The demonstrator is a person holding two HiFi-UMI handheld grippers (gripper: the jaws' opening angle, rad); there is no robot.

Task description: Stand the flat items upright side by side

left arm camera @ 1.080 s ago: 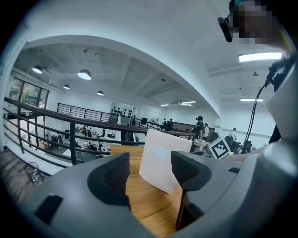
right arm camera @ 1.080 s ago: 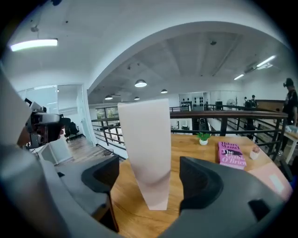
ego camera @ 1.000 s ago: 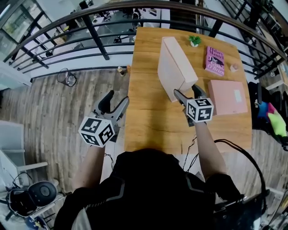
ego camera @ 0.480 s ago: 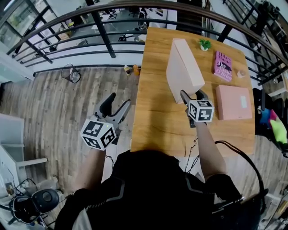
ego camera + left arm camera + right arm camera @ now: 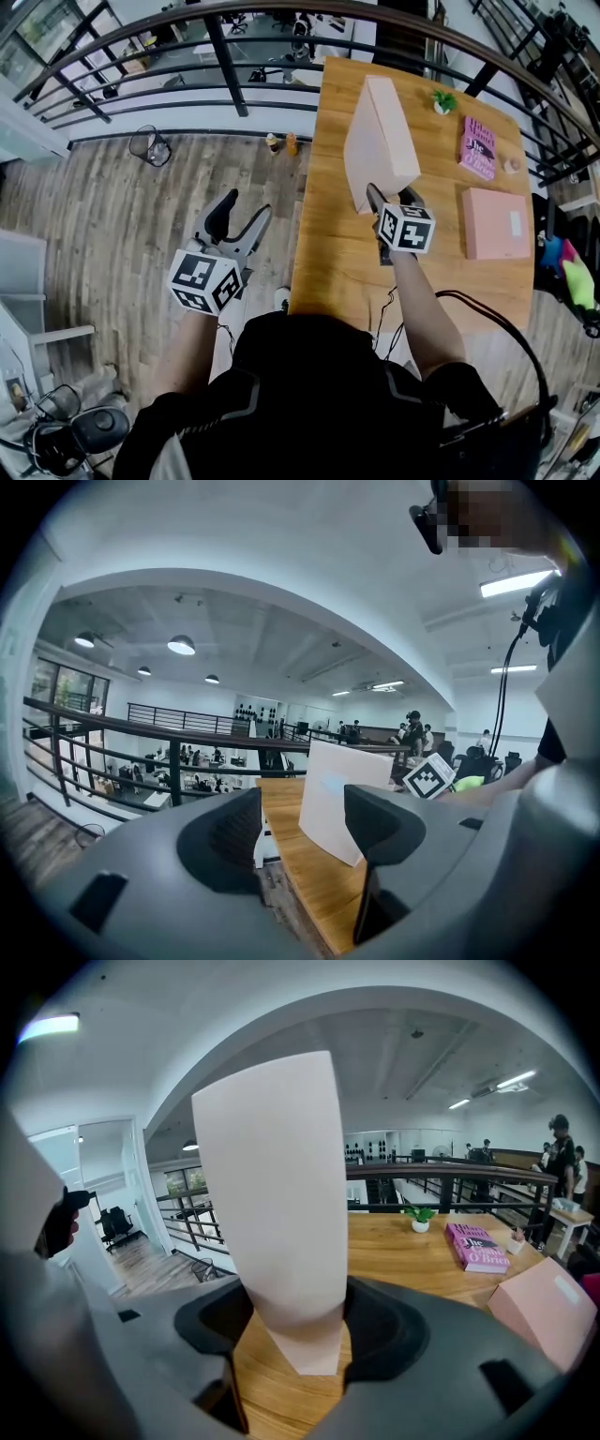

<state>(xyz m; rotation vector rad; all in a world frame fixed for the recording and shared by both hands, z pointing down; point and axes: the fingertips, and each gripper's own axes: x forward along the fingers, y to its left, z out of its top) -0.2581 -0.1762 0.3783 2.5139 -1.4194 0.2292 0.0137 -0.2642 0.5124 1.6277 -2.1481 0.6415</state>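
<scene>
Left gripper (image 5: 247,208) fingers (image 5: 220,841) apart; right gripper (image 5: 391,197) fingers (image 5: 375,1330) just closed on box (image 5: 380,141).

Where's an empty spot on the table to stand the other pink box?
On the wooden table, bare wood lies left of the tall upright pink box and between it and the flat pink box. The far right corner is crowded: magenta book, small potted plant.
</scene>
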